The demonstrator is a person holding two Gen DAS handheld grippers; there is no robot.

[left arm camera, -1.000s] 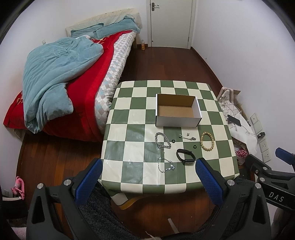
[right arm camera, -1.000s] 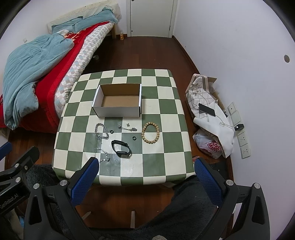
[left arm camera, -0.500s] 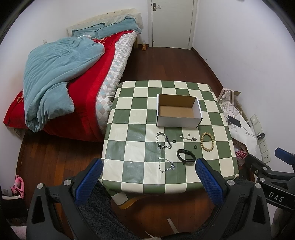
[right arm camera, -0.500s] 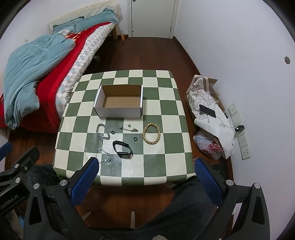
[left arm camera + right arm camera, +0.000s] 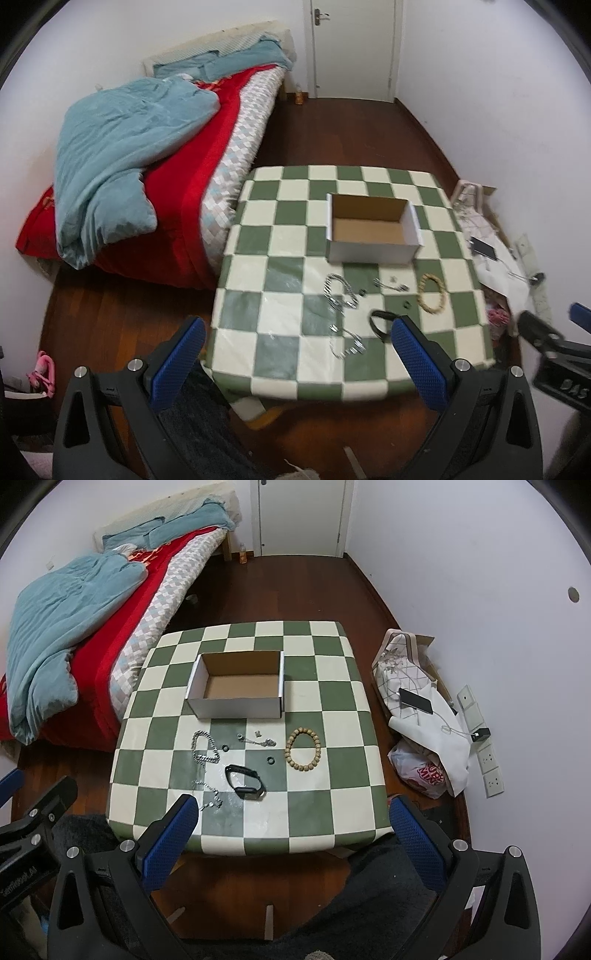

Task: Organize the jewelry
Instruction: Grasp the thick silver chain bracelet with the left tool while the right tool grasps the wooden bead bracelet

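An empty white cardboard box point(image 5: 240, 686) point(image 5: 371, 234) stands on the green-and-cream checked table point(image 5: 332, 720) point(image 5: 280, 266). In front of it lie a wooden bead bracelet point(image 5: 303, 747) point(image 5: 431, 298), a black band point(image 5: 245, 781) point(image 5: 380, 323), a thick silver chain point(image 5: 203, 746) point(image 5: 340, 293), a thin silver chain point(image 5: 210, 795) point(image 5: 347, 343), a small pendant chain point(image 5: 258, 740) and two small dark rings point(image 5: 270, 760). My left gripper point(image 5: 295, 358) and right gripper point(image 5: 291, 834) are both open and empty, held high above the table's near edge.
A bed point(image 5: 110, 602) with a red cover and blue blanket stands left of the table. Bags, a phone point(image 5: 415, 701) and wall sockets lie on the floor at the right. A closed door point(image 5: 299, 513) is at the back.
Both grippers have risen and drawn slightly nearer the table; the left view has swung a little to the left. Nothing on the table has moved.
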